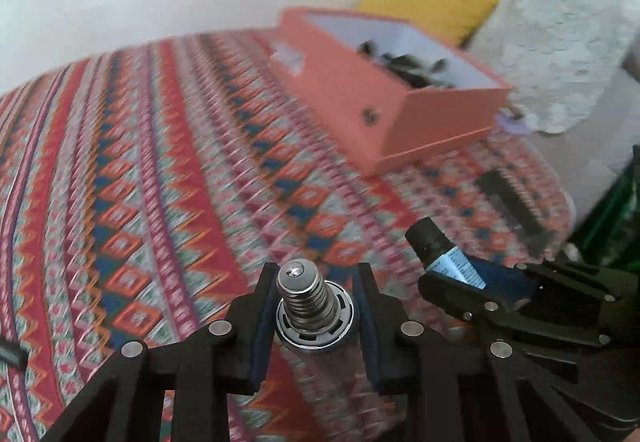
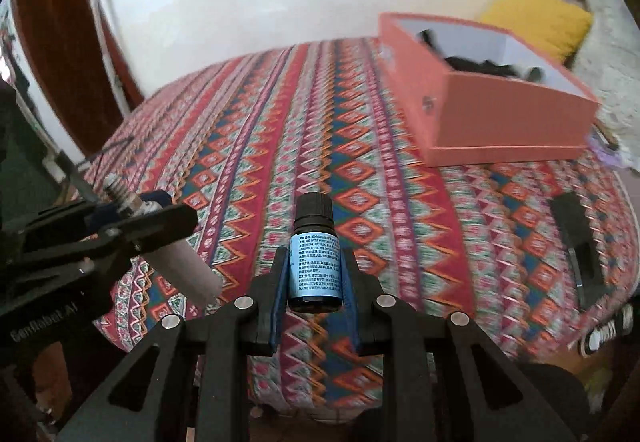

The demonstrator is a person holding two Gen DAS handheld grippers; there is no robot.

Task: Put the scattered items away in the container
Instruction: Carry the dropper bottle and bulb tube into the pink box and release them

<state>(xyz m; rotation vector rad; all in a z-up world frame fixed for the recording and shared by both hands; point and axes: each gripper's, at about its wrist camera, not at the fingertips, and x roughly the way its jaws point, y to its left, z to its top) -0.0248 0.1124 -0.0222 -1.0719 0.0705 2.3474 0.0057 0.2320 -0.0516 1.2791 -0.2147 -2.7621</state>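
My left gripper (image 1: 316,306) is shut on a light bulb (image 1: 310,306), its metal screw base pointing forward; in the right wrist view the bulb (image 2: 180,266) shows its white body below the left gripper (image 2: 132,214). My right gripper (image 2: 314,282) is shut on a small dark bottle (image 2: 315,258) with a blue label and black cap; it also shows in the left wrist view (image 1: 448,254). Both are held above the patterned table. The orange box (image 1: 384,98) (image 2: 488,98) stands open at the far right with dark items inside.
A patterned red cloth (image 1: 160,162) (image 2: 280,130) covers the round table. A flat black object (image 2: 576,246) (image 1: 512,202) lies near the right edge. A yellow cushion (image 2: 536,18) and a white sofa (image 1: 560,22) stand behind the box. A white wall is at the back.
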